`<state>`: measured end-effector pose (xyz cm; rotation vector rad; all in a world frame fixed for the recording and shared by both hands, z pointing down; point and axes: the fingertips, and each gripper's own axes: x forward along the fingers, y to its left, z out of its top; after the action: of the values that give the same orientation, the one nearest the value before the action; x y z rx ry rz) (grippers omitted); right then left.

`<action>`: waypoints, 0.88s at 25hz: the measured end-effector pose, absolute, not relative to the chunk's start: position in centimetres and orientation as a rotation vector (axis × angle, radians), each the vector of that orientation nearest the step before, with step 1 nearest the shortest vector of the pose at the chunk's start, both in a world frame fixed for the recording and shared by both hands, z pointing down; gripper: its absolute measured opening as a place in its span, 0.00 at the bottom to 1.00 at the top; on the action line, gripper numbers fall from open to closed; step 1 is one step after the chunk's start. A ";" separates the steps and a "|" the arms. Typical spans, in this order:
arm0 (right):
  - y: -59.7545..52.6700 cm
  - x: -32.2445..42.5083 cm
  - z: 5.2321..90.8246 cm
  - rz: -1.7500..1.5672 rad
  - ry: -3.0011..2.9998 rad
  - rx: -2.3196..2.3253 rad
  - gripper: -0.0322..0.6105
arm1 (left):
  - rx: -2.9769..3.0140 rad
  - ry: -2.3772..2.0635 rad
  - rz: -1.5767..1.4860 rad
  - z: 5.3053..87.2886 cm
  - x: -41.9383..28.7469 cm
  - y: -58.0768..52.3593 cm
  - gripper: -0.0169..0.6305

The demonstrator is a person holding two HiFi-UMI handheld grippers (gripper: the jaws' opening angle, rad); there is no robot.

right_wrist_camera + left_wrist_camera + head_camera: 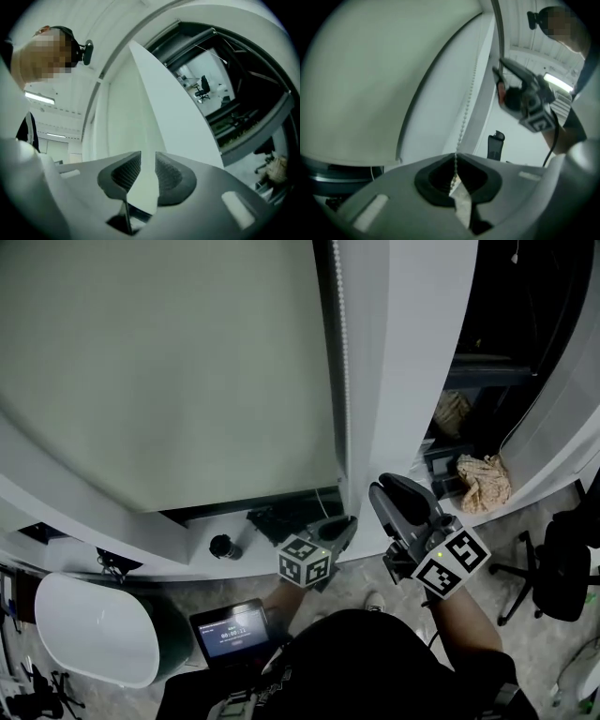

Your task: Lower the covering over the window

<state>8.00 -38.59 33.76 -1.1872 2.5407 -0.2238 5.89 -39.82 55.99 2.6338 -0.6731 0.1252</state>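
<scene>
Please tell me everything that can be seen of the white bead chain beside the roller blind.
The white bead chain is a thin string of small round beads, seemingly plastic. It hangs nearly straight along the right edge of the pale grey-green roller blind, before the white window frame. Its lower part passes between the dark ribbed jaws of the left gripper, which is shut on it. Its top is out of view.

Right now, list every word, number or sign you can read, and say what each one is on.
Small lit screen: rows of text and digits, too small and blurred to read.
Left marker cube: black-and-white square patterns only, no words.
Right marker cube: the same patterns, no words.
Nothing else in the three views bears readable text.
</scene>
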 end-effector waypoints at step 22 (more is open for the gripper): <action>-40.6 3.6 18.7 0.144 2.605 -1.115 0.08 | 2.208 -0.415 0.631 75.7 3.8 -29.0 0.04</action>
<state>3.56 -40.61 18.67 -1.1153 2.6048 0.1440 3.79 -28.98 75.73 2.2079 -0.4150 0.6307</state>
